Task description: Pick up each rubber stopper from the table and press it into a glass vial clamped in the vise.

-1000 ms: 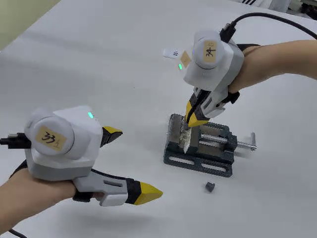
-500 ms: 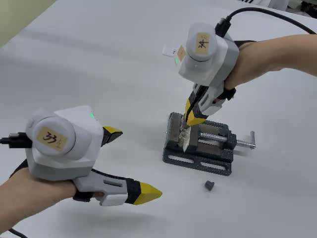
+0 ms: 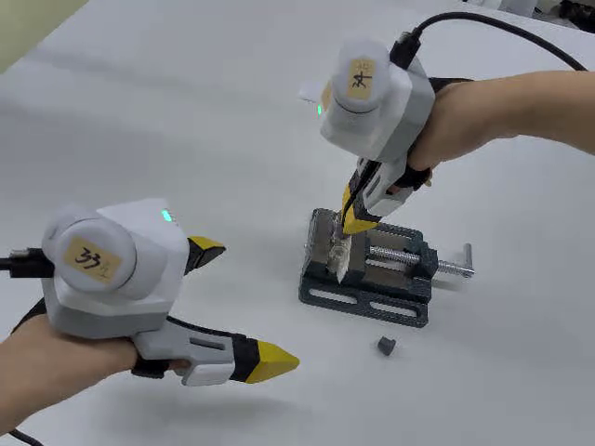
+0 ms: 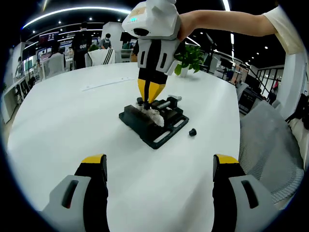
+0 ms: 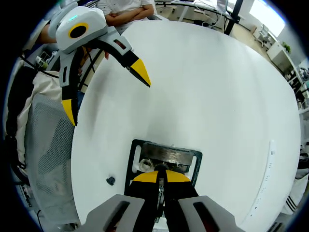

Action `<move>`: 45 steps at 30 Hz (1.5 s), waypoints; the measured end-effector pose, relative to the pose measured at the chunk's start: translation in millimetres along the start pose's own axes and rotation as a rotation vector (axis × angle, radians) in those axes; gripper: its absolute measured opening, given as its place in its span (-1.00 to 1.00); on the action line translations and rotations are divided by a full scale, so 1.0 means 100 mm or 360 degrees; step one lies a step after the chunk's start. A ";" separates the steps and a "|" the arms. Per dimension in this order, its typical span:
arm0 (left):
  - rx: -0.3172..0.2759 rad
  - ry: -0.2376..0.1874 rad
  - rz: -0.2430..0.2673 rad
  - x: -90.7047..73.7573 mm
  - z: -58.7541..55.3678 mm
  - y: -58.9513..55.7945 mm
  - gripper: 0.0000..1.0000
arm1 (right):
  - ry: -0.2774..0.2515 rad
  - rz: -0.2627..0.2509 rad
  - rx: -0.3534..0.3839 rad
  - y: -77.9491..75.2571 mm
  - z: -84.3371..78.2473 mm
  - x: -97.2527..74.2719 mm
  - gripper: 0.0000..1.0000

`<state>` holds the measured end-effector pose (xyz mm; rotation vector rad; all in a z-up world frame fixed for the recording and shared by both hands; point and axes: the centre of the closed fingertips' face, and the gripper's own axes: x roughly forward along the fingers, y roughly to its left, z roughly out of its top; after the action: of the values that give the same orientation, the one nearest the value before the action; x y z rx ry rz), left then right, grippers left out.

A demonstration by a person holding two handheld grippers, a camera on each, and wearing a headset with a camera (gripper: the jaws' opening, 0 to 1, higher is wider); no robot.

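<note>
Starting with the head view, the left gripper is seen at the lower left above the white table, its jaws spread wide and nothing held between them. Right of centre, the right gripper is pointed downward with its yellow tips brought together over the glass vial clamped in the dark vise. One rubber stopper is found loose on the table just below the vise. In the left gripper view, the wide-open jaws are shown at the bottom edge, the vise is placed at centre with the right gripper lowered onto it, and the stopper lies just to its right. In the right gripper view, the jaws are seen nearly closed over the vise; whether anything is pinched cannot be told. The loose stopper is seen at lower left, and the left gripper at upper left.
</note>
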<state>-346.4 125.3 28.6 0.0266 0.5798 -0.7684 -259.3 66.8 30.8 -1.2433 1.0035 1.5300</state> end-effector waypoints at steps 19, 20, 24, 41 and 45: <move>-0.0018 0.0010 0.0015 0.01 -0.01 0.05 0.80 | -0.0071 0.0033 0.0122 -0.03 -0.03 0.02 -1.00; -0.0019 0.0009 0.0013 0.01 -0.01 0.05 0.80 | -0.0068 0.0032 0.0130 -0.03 -0.03 0.03 -1.00; -0.0015 0.0010 0.0010 0.02 -0.01 0.06 0.79 | -0.0061 0.0033 0.0130 -0.04 -0.02 0.03 -1.00; -0.0004 -0.0008 0.0012 0.01 0.03 0.08 0.79 | 0.0097 0.0039 0.0134 -0.02 0.00 0.04 -1.00; -0.0002 -0.0015 0.0023 -0.02 0.06 0.09 0.79 | 0.0058 0.0054 0.0153 -0.04 -0.02 0.03 -1.00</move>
<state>-339.4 131.7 33.2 0.0262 0.5705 -0.7538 -255.3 66.3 27.0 -1.1962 1.1144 1.4721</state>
